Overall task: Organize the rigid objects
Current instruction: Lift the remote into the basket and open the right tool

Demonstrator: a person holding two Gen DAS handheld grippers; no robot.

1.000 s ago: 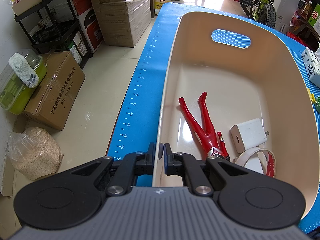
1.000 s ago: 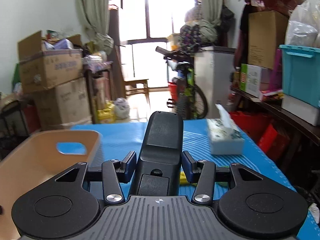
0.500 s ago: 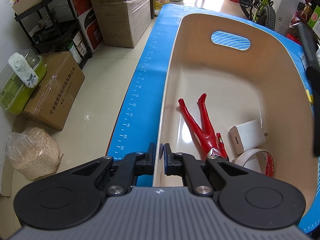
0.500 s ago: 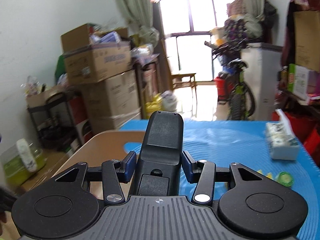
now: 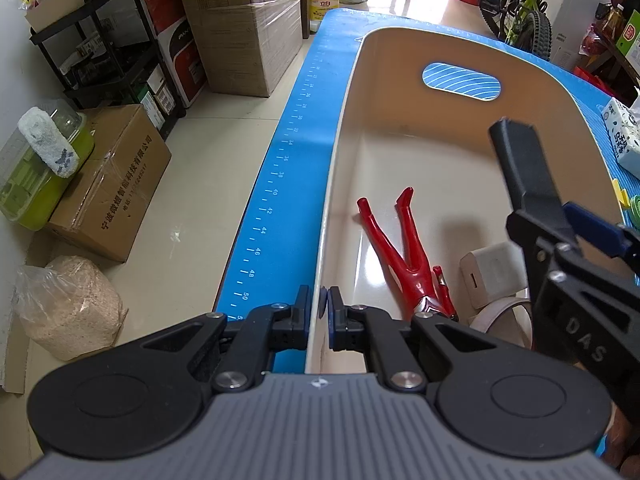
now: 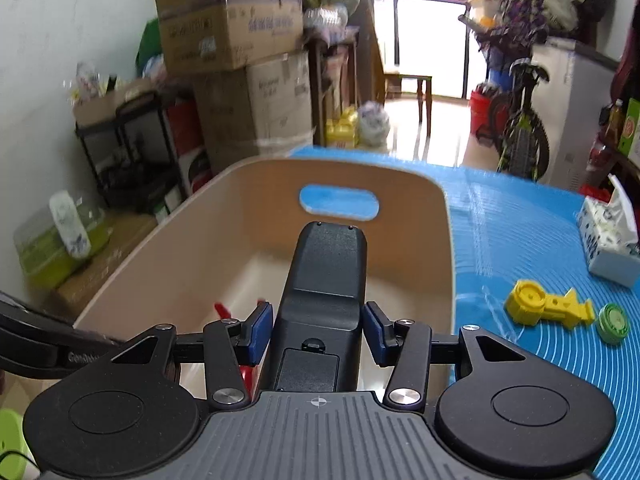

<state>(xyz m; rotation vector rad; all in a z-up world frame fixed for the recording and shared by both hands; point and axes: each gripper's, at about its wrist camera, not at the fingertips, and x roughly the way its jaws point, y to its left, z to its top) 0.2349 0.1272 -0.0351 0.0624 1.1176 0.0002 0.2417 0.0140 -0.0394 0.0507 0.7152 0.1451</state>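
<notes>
The long black plastic remote control (image 6: 326,280) is clamped between the blue pads (image 6: 259,330) of the right tool (image 6: 318,334), battery cover up, and it hangs above the open beige plastic bin (image 6: 450,240) — its far end points toward the bin's oval handle cutout. From the left wrist view the same remote (image 5: 524,172) juts over the bin's right side, with the right tool (image 5: 576,240) behind it.

The left tool (image 5: 323,312) is clenched on the near left rim of the bin (image 5: 344,120), one pad inside the wall and one outside. On the bin floor lie a glossy red plastic figure (image 5: 404,248) with its legs toward the far wall, a white cube-shaped charger (image 5: 490,274) just beside it, and a white roll of tape (image 5: 500,318) partly hidden by the tools.

The bin stands on a blue ribbed mat with a printed ruler edge (image 5: 280,184) covering the tabletop. To the right of the bin on the mat sit a yellow plastic toy part (image 6: 546,304), a small green round cap (image 6: 614,324) just beside it, and — farther back — a white patterned tissue pack (image 6: 608,236).
</notes>
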